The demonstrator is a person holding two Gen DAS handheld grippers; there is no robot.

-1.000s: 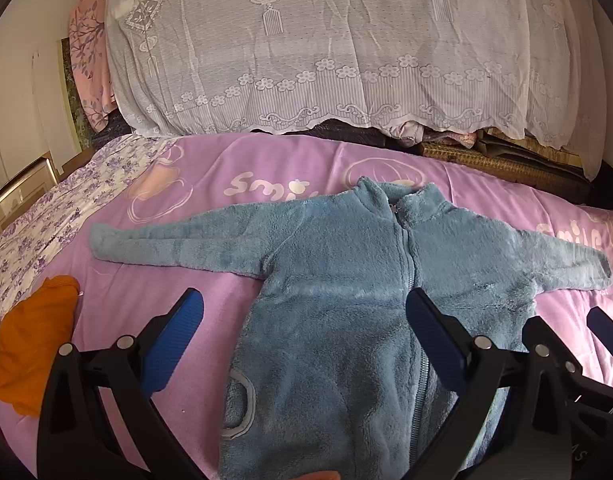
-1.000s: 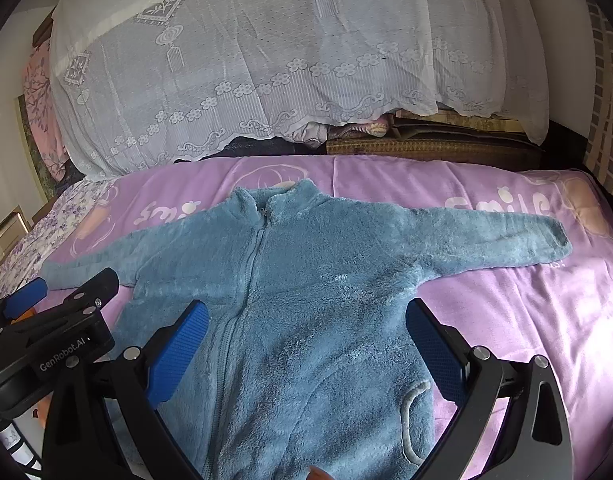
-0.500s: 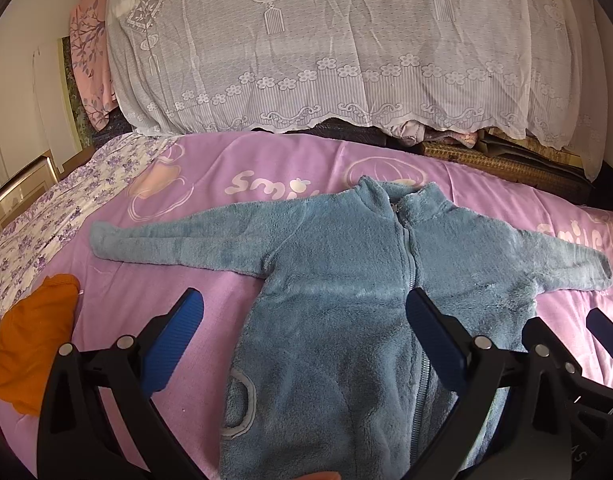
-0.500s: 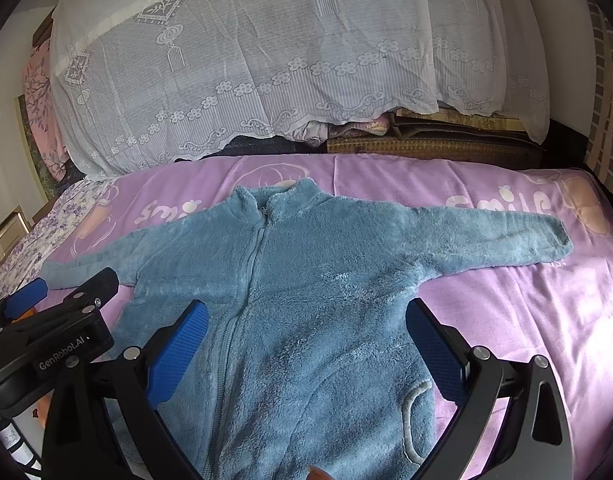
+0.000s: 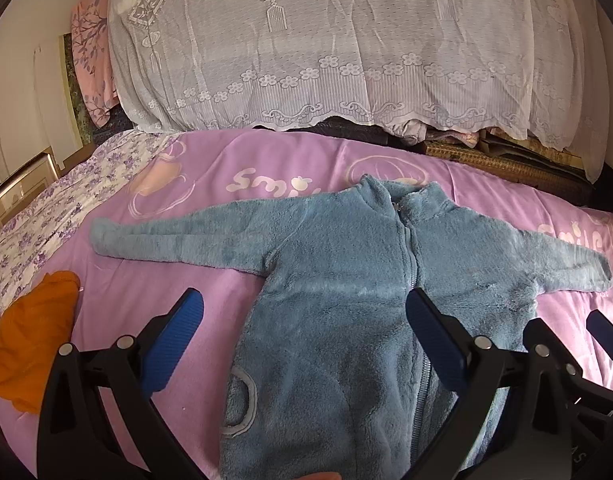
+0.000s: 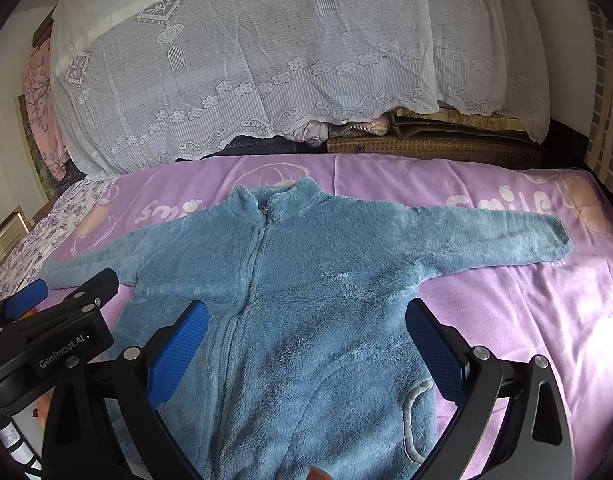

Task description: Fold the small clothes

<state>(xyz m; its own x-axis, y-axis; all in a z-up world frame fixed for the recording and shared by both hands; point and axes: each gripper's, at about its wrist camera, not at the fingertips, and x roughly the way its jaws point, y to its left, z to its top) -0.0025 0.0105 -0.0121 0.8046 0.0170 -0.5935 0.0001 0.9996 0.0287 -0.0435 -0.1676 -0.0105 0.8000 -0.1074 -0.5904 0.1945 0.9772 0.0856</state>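
Both grippers hang over the lower part of a blue fleece jacket: the left gripper and the right gripper each have their ribbed blue fingers spread wide, gripping nothing and not seen to touch the fabric. The jacket, plush and fuzzy, zipped to its stand-up collar, lies flat and front-up on a smooth purple bedspread with both sleeves stretched out sideways. Left of the jacket's left-hand sleeve sits a crumpled orange cloth, and beyond the collar a white lace cover drapes over a heap.
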